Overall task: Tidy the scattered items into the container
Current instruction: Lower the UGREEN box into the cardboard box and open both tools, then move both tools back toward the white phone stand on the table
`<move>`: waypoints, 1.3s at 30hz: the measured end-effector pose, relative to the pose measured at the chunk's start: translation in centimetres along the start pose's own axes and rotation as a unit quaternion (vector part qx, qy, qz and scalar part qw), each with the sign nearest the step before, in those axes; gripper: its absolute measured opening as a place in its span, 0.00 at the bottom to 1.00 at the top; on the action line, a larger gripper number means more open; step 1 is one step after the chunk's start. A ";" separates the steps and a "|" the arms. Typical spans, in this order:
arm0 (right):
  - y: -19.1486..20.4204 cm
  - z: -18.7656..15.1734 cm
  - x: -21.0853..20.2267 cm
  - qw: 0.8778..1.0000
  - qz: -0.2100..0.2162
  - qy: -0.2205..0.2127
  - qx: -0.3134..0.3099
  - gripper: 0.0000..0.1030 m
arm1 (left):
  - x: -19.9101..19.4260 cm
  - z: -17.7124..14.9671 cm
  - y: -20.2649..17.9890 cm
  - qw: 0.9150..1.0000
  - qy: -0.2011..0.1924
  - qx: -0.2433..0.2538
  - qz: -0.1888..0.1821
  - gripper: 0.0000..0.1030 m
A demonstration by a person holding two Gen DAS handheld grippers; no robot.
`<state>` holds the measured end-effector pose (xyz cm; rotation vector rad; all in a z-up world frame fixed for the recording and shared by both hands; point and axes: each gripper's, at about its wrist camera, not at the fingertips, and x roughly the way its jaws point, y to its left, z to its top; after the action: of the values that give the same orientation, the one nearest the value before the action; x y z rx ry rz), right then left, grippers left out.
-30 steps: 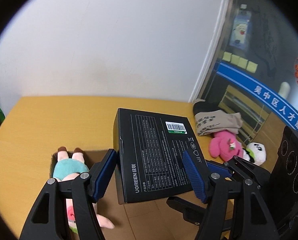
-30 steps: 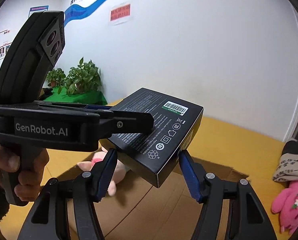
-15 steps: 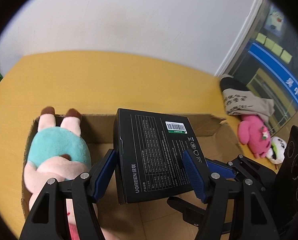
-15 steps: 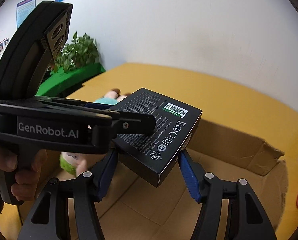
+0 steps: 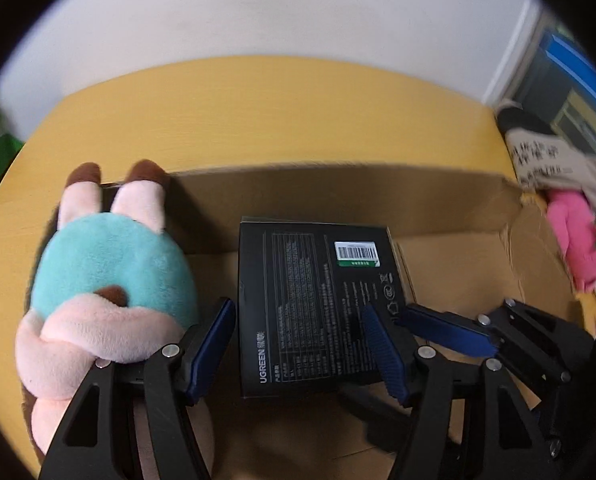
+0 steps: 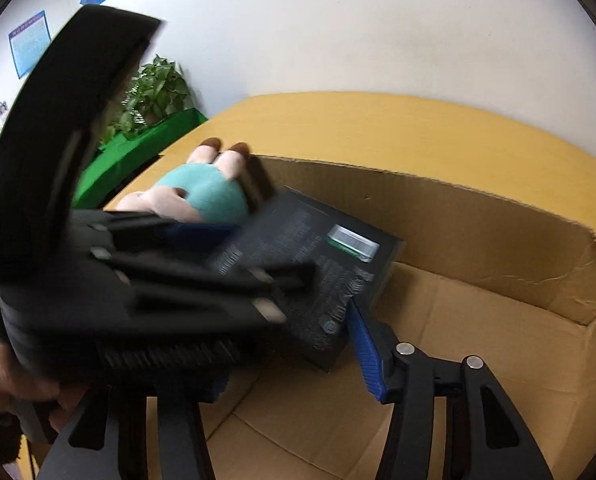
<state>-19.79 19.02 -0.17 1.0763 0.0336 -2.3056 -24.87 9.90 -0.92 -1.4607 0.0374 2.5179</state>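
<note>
A black UGREEN box is low inside the open cardboard carton, next to a pink and teal plush toy at the carton's left end. My left gripper has its blue fingers on both sides of the box. My right gripper comes in from the right, its blue finger at the box's near corner. The left gripper's body hides the right gripper's other finger. The plush and carton also show in the right wrist view.
The carton sits on a yellow table against a white wall. A pink plush and a beige printed cloth item lie on the table right of the carton. A green plant stands at the left.
Both grippers have carried the black box down into the carton, beside the plush toy. The carton's floor and walls now fill the views.
</note>
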 end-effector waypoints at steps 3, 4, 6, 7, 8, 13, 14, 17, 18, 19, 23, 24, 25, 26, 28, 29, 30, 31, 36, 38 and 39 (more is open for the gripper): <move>0.9 -0.4 0.2 1.000 -0.009 0.002 -0.006 0.71 | 0.0 -0.1 -0.5 1.000 0.004 -0.002 0.001 0.65; 0.9 -0.5 0.1 1.000 -0.014 0.003 -0.003 0.80 | -0.2 -0.1 -0.3 1.000 0.004 -0.008 -0.002 0.65; 0.6 -0.8 -0.4 1.000 -0.022 0.003 0.007 0.85 | -0.9 0.0 0.2 1.000 0.002 -0.024 -0.010 0.65; 0.4 -0.9 -0.8 1.000 -0.024 0.003 0.013 0.85 | -1.5 0.0 0.5 0.999 -0.003 -0.032 -0.014 0.65; 0.3 -0.9 -1.3 1.000 -0.025 0.000 0.019 0.85 | -2.1 0.1 0.7 0.999 -0.010 -0.040 -0.017 0.65; 1.2 -0.7 -5.7 0.998 -0.051 -0.033 0.028 0.91 | -9.0 -0.7 1.1 0.994 -0.099 -0.046 -0.015 0.65; 1.8 -0.6 -6.7 0.997 -0.059 -0.039 0.024 0.92 | -10.7 -1.0 1.0 0.992 -0.120 -0.040 -0.013 0.65; 4.3 -1.2 -10.7 0.994 -0.090 -0.065 0.002 0.98 | -16.6 -2.9 -0.3 0.982 -0.190 -0.013 -0.005 0.76; 5.1 -1.6 -12.4 0.992 -0.099 -0.077 -0.006 0.99 | -18.2 -3.8 -0.8 0.978 -0.209 -0.007 0.000 0.77; 6.0 -2.1 -14.0 0.990 -0.105 -0.089 -0.010 1.00 | -20.0 -4.9 -1.1 0.974 -0.227 -0.001 0.007 0.77; 8.0 -5.3 -20.0 0.986 -0.102 -0.131 0.012 1.00 | -24.6 -9.5 -2.0 0.966 -0.258 0.019 0.017 0.77; 8.0 -6.0 -21.2 0.985 -0.103 -0.139 0.021 1.00 | -25.0 -10.7 -2.3 0.966 -0.256 0.024 0.016 0.77; 8.1 -7.0 -22.2 0.983 -0.109 -0.145 0.030 1.00 | -25.3 -12.0 -2.6 0.968 -0.250 0.029 0.014 0.77; 8.2 -7.9 -23.0 0.981 -0.119 -0.149 0.037 1.00 | -25.4 -13.2 -2.8 0.969 -0.244 0.032 0.015 0.77; 8.3 -9.8 -23.8 0.978 -0.139 -0.149 0.046 1.00 | -24.9 -15.4 -3.3 0.973 -0.228 0.033 0.021 0.77; 8.3 -10.5 -23.5 0.977 -0.146 -0.144 0.052 1.00 | -24.7 -16.4 -3.4 0.975 -0.220 0.032 0.022 0.77; 8.3 -11.3 -23.6 0.977 -0.150 -0.136 0.059 1.00 | -24.6 -17.4 -3.5 0.977 -0.212 0.029 0.021 0.77; 8.2 -12.0 -23.5 0.978 -0.150 -0.127 0.067 1.00 | -24.3 -18.4 -3.6 0.978 -0.206 0.026 0.019 0.77; 8.9 -14.2 -22.8 0.981 -0.150 -0.102 0.075 1.00 | -24.3 -21.6 -4.6 0.981 -0.192 0.029 0.024 0.77; 9.5 -14.7 -22.9 0.982 -0.147 -0.097 0.068 1.00 | -24.4 -22.5 -4.5 0.982 -0.187 0.026 0.015 0.77; 9.9 -15.0 -23.0 0.983 -0.147 -0.095 0.063 1.00 | -24.3 -22.8 -4.4 0.982 -0.185 0.024 0.013 0.77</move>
<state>7.22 26.16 8.16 0.9596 -0.0303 -2.7002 7.11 6.62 8.95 -0.9603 0.0543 2.7457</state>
